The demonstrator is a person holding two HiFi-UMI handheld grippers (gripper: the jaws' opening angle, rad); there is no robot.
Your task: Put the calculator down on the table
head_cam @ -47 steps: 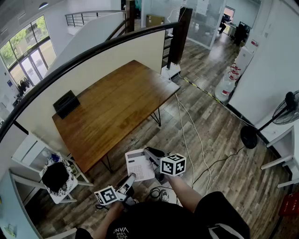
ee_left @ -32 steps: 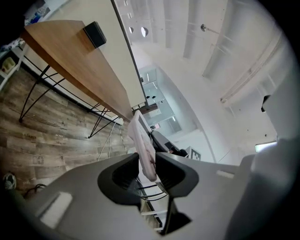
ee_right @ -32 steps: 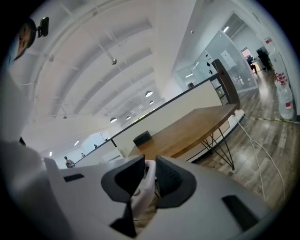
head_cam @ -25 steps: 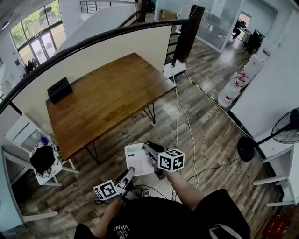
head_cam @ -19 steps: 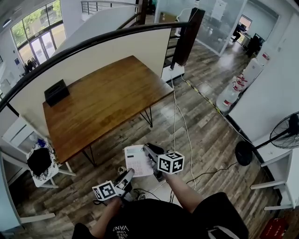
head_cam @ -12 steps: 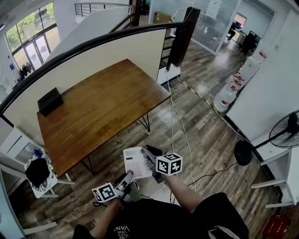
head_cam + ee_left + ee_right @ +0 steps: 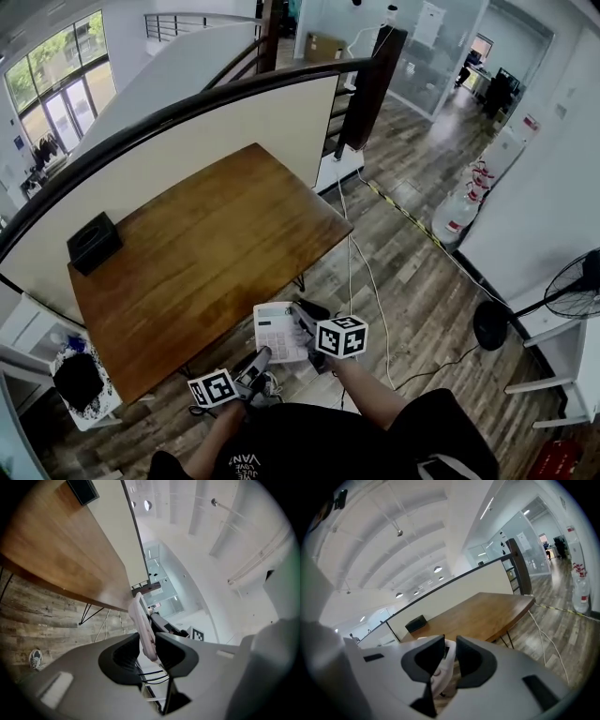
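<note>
A white calculator (image 7: 276,332) is held in the air just off the near edge of the brown wooden table (image 7: 206,248). My left gripper (image 7: 262,356) is shut on its near corner. My right gripper (image 7: 301,324) is shut on its right side. In the left gripper view the calculator (image 7: 142,623) stands edge-on, pinched by the left gripper (image 7: 147,642), with the table (image 7: 51,550) beyond. In the right gripper view the calculator (image 7: 442,668) sits inside the right gripper (image 7: 449,654), and the table (image 7: 487,613) lies ahead.
A black box (image 7: 93,241) sits at the table's far left corner. A curved partition wall (image 7: 187,131) backs the table. Cables (image 7: 373,281) run over the wooden floor. A white chair (image 7: 66,389) stands at the left, water bottles (image 7: 473,192) and a fan (image 7: 574,289) at the right.
Both grippers have carried the calculator toward the table. The table's near edge now lies right beside the calculator, and the table looks larger in view.
</note>
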